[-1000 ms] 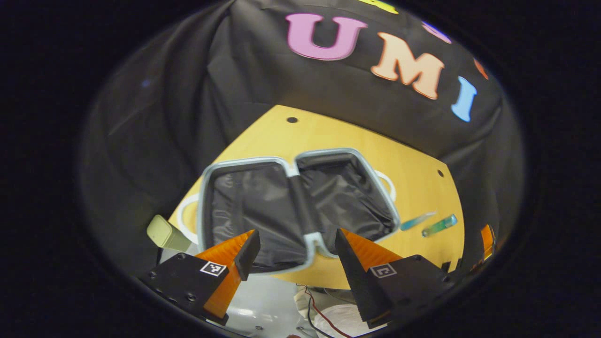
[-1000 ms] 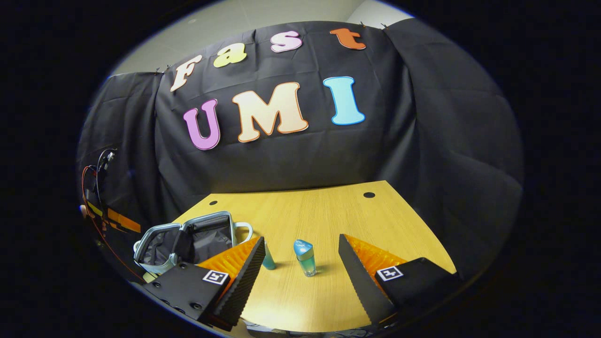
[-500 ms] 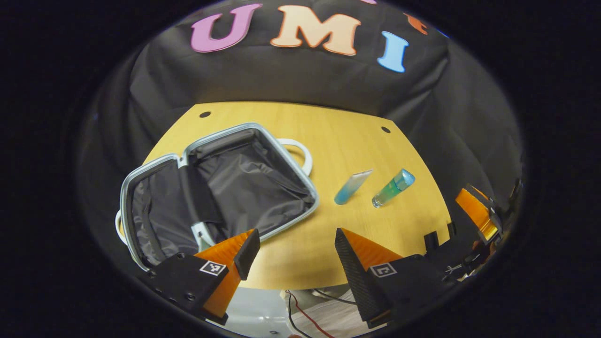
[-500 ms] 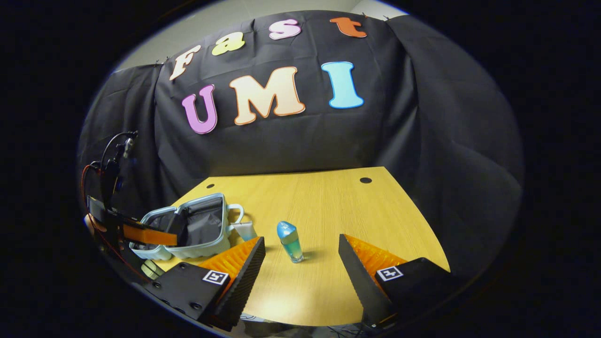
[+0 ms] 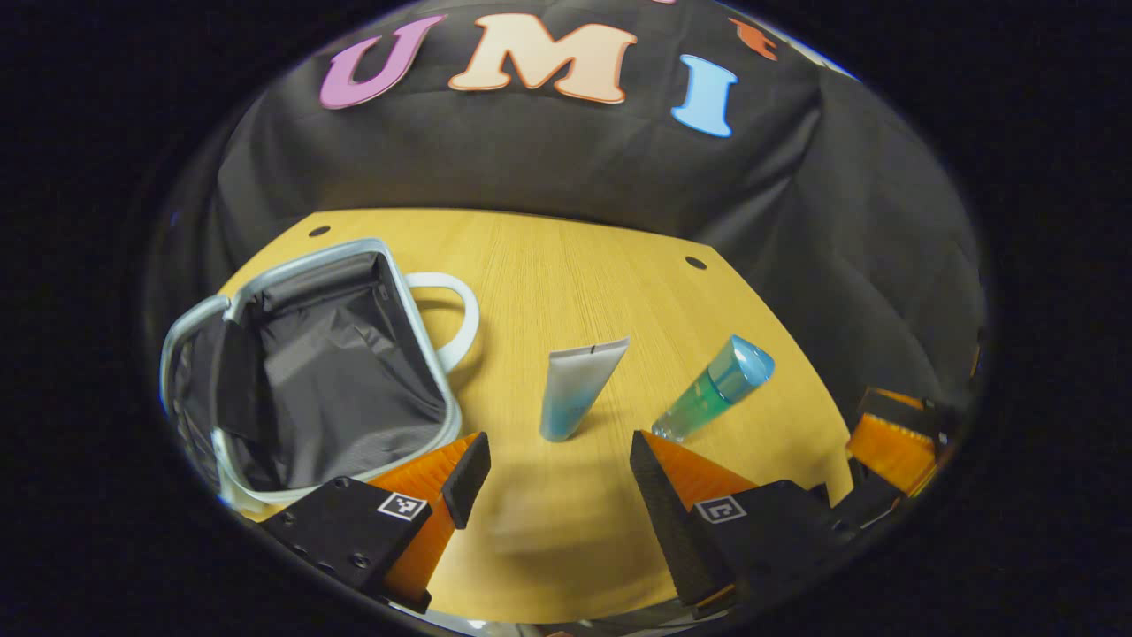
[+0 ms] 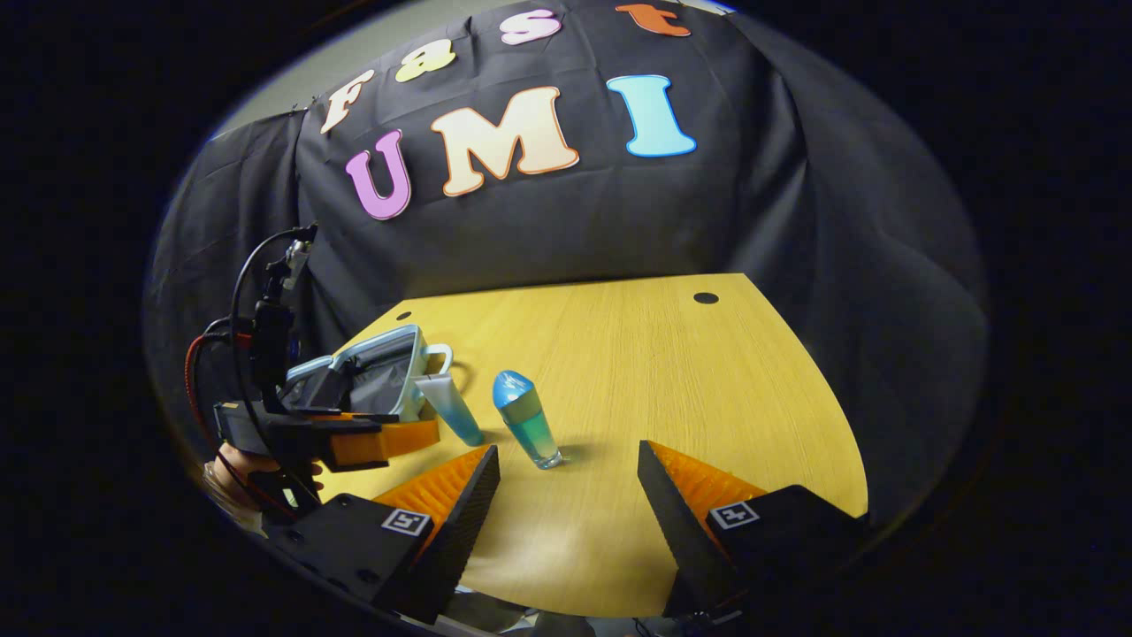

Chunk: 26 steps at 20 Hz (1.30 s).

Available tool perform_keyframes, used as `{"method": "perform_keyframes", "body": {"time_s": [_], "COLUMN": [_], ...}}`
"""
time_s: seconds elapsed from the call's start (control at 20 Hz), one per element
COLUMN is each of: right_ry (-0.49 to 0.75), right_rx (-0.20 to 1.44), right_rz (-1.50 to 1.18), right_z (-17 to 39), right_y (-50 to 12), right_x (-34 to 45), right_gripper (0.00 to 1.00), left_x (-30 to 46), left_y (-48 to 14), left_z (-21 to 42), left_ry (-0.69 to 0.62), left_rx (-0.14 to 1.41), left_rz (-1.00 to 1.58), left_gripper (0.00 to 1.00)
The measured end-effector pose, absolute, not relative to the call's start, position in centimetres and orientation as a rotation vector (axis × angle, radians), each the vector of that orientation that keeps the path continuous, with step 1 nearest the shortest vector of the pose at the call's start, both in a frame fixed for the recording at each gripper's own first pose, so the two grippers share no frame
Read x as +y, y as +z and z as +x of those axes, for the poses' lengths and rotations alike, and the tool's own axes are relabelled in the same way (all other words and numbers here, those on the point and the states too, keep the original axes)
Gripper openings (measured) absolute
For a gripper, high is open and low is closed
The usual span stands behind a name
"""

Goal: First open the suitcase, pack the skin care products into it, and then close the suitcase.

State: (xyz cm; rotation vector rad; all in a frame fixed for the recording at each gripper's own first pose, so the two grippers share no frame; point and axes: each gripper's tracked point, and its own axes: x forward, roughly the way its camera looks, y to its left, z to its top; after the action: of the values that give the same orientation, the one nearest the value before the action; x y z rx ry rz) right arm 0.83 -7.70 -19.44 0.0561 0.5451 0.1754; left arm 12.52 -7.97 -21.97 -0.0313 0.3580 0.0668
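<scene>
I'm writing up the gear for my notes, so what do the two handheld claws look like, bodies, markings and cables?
Each claw, left claw and right claw, has two wedge-shaped ribbed fingers on black blocky mounts with small square black-and-white tags. Seen from the right gripper view, the left claw's black body carries looping black and red cables.

Black-lined suitcase, blue-capped green bottle, wood-grain table.

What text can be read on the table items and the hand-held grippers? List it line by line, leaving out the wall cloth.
Tube: no readable text.
Bottle: no readable text.
Suitcase: none seen.
Left hand-held gripper: square black-and-white markers, a pattern rather than words.
Right hand-held gripper: the same kind of markers, no words.
</scene>
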Motion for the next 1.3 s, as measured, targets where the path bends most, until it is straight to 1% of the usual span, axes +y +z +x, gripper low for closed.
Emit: {"method": "perform_keyframes", "body": {"time_s": [0.15,0.2,0.25,0.3,0.35,0.4,0.45,0.5,0.55,0.6,0.65,0.7,0.75,0.9,0.95,1.0,1.15,1.2,1.25,1.3], "right_ry": [0.186,0.192,0.196,0.2,0.203,0.207,0.214,0.222,0.23,0.24,0.248,0.259,0.268,0.299,0.312,0.324,0.376,0.394,0.404,0.408], "right_rx": [0.572,0.58,0.588,0.591,0.589,0.59,0.598,0.605,0.61,0.608,0.607,0.608,0.607,0.612,0.611,0.606,0.588,0.578,0.563,0.548], "right_rz": [0.092,0.103,0.11,0.112,0.109,0.103,0.098,0.093,0.092,0.091,0.087,0.081,0.075,0.063,0.046,0.017,-0.037,-0.041,-0.046,-0.05], "right_z": [1.4,1.5,1.8,2.2,2.6,2.9,3.2,3.3,3.5,3.7,3.9,4.0,4.2,4.6,4.8,5.2,6.1,6.5,7.1,7.6], "right_y": [-20.4,-20.8,-21.2,-21.5,-21.9,-22.3,-22.8,-23.3,-23.7,-23.7,-23.9,-24.1,-24.3,-25.4,-25.8,-26.1,-27.2,-27.4,-27.5,-27.7], "right_x": [-7.9,-7.8,-7.9,-8.0,-8.0,-8.1,-8.0,-7.9,-7.6,-7.4,-7.1,-6.8,-6.5,-5.5,-5.1,-4.6,-2.8,-2.0,-1.5,-1.2], "right_gripper": [0.98,0.95,0.98,0.98,0.95,0.98,0.95,0.95,0.95,0.98,0.95,0.99,0.99,0.99,0.95,0.99,0.98,0.94,0.94,0.98], "left_x": [-8.0,-8.2,-8.2,-8.1,-8.2,-8.2,-8.2,-8.3,-8.2,-7.7,-7.4,-7.2,-7.2,-7.1,-7.2,-7.3,-7.7,-7.9,-8.0,-8.0], "left_y": [-22.4,-22.9,-23.1,-23.4,-23.5,-23.4,-23.7,-24.0,-24.3,-24.7,-25.1,-25.4,-25.5,-25.5,-25.5,-25.5,-24.0,-23.2,-22.4,-21.6], "left_z": [14.9,15.7,16.4,17.0,17.6,18.1,18.5,18.8,18.9,19.2,19.3,19.4,19.5,19.8,19.8,19.7,19.1,18.5,18.1,17.6], "left_ry": [0.098,0.098,0.103,0.109,0.111,0.114,0.114,0.114,0.125,0.141,0.158,0.161,0.164,0.154,0.148,0.145,0.125,0.116,0.11,0.103], "left_rx": [0.322,0.326,0.328,0.324,0.32,0.304,0.303,0.308,0.315,0.323,0.329,0.341,0.345,0.347,0.349,0.354,0.343,0.337,0.331,0.326], "left_rz": [-0.012,-0.006,-0.004,-0.006,-0.015,-0.028,-0.044,-0.061,-0.07,-0.069,-0.062,-0.059,-0.055,-0.047,-0.053,-0.06,-0.064,-0.058,-0.055,-0.059], "left_gripper": [0.93,0.92,0.96,0.92,0.92,0.91,0.88,0.86,0.81,0.7,0.64,0.57,0.48,0.48,0.43,0.41,0.4,0.4,0.4,0.4]}}
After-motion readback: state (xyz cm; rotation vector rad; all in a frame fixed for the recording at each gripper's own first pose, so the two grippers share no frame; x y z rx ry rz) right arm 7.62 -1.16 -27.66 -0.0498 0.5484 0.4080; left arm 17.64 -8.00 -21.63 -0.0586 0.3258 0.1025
